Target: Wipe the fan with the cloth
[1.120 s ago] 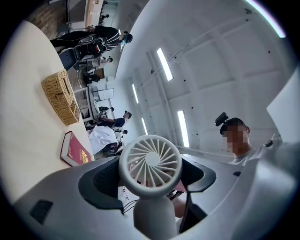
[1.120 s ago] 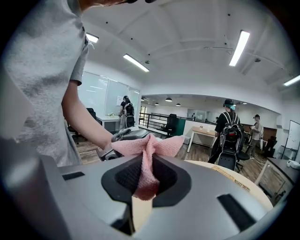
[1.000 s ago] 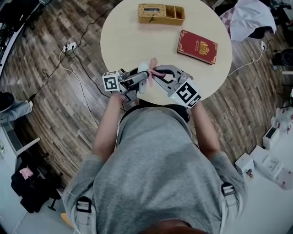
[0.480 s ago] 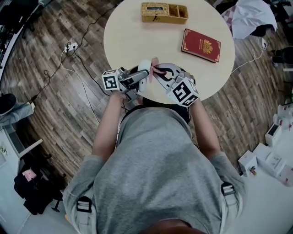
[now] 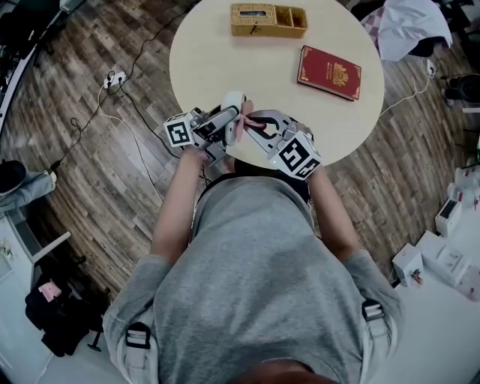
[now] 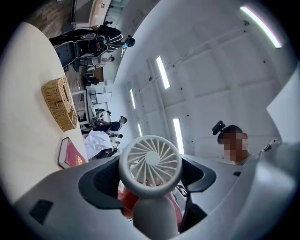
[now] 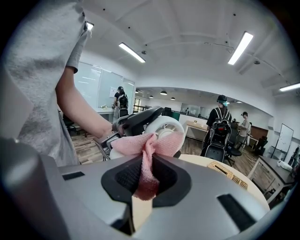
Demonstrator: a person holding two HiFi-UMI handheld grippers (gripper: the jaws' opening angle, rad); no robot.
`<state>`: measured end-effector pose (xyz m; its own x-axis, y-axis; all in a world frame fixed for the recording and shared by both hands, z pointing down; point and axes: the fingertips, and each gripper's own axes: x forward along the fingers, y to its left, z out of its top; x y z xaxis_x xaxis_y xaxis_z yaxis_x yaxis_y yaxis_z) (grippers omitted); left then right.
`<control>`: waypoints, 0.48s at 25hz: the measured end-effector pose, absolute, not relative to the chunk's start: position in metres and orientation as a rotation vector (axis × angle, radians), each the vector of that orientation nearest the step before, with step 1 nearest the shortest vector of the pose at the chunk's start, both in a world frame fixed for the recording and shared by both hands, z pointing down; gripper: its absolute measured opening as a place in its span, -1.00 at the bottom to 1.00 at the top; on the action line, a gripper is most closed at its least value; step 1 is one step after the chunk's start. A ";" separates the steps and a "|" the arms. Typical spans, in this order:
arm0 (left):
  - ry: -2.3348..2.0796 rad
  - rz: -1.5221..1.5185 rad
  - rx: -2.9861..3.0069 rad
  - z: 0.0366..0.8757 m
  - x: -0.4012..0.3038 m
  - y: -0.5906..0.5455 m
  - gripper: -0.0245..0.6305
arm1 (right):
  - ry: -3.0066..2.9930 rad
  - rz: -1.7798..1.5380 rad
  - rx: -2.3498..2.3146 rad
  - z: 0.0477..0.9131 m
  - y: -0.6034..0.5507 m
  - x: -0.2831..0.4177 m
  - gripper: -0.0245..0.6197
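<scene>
Fan, clamped by your left gripper's fingers above the surface's near edge, meets the cloth pinched in your right gripper's fingers: push hard and the fan may twist loose.

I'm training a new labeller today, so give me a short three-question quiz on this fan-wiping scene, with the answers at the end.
1. True or false: the left gripper grips the white fan by its handle.
2. What is pinched in the right gripper? A) the pink cloth B) a pen C) a sponge
3. Fill in: the round table bears a wicker basket and a red ____.
Key: 1 true; 2 A; 3 book.
</scene>
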<state>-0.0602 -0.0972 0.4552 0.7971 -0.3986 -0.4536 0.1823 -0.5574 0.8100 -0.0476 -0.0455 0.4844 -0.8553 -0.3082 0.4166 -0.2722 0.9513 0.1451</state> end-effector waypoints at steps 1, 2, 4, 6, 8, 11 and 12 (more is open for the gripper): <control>-0.158 -0.770 2.025 0.455 -0.060 -0.097 0.22 | -2.656 -0.113 0.410 0.486 -0.043 -0.050 -0.80; -0.155 -0.770 2.025 0.454 -0.060 -0.098 0.22 | -2.653 -0.116 0.404 0.487 -0.041 -0.052 -0.80; -0.153 -0.763 2.031 0.453 -0.058 -0.097 0.22 | -2.644 -0.120 0.397 0.490 -0.038 -0.054 -0.80; -0.146 -0.760 2.032 0.452 -0.056 -0.097 0.22 | -2.637 -0.109 0.388 0.492 -0.036 -0.053 -0.80; -0.144 -0.764 2.027 0.452 -0.056 -0.097 0.22 | -2.628 -0.110 0.365 0.493 -0.034 -0.053 -0.80; -0.154 -0.780 2.025 0.451 -0.057 -0.100 0.22 | -2.618 -0.107 0.320 0.497 -0.026 -0.053 -0.80; -0.157 -0.780 2.027 0.450 -0.058 -0.101 0.22 | -2.619 -0.106 0.304 0.497 -0.023 -0.054 -0.80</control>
